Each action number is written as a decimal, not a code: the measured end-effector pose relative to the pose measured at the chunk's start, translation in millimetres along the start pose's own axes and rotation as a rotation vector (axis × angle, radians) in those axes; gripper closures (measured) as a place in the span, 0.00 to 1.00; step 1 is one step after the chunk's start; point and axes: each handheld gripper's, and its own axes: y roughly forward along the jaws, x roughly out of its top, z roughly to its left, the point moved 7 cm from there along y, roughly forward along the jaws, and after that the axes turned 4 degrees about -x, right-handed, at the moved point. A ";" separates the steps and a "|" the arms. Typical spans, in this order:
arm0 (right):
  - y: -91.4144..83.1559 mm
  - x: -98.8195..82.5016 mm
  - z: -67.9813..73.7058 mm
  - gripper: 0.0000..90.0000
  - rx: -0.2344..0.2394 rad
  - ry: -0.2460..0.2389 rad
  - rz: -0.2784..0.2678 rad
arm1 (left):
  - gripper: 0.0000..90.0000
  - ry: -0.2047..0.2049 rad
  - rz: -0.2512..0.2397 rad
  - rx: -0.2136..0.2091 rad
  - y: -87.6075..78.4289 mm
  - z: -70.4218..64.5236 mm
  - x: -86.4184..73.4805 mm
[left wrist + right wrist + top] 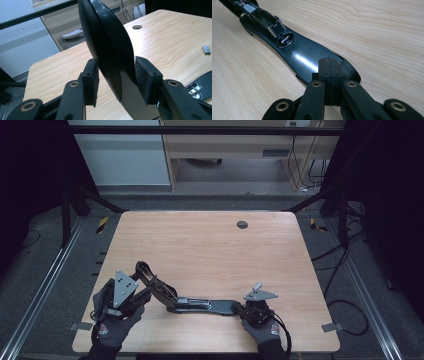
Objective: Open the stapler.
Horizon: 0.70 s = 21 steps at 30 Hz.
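Note:
A black stapler lies swung open on the wooden table. Its base is flat on the wood, and the metal staple channel is laid bare. The stapler's top arm stands raised at the left end. My left gripper is shut on that arm, with a pad against each side of it. My right gripper is shut, pads together with nothing between them. Its tips rest on the near end of the base, at the right end of the stapler.
A round cable hole sits near the table's far edge. Black frame posts stand at both far corners, and cables trail on the floor at the right. Bare wood stretches beyond the stapler.

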 end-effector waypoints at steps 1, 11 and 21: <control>-0.3 0.0 0.5 1.00 0.003 0.005 0.003 | 0.61 0.000 0.001 0.000 -0.1 0.3 -0.2; -0.5 0.0 0.7 1.00 0.003 0.008 0.003 | 0.61 -0.035 0.008 -0.003 -3.2 8.0 -6.0; -0.2 0.1 0.3 1.00 -0.001 0.004 0.001 | 0.59 -0.052 0.005 0.000 -7.0 14.8 -14.3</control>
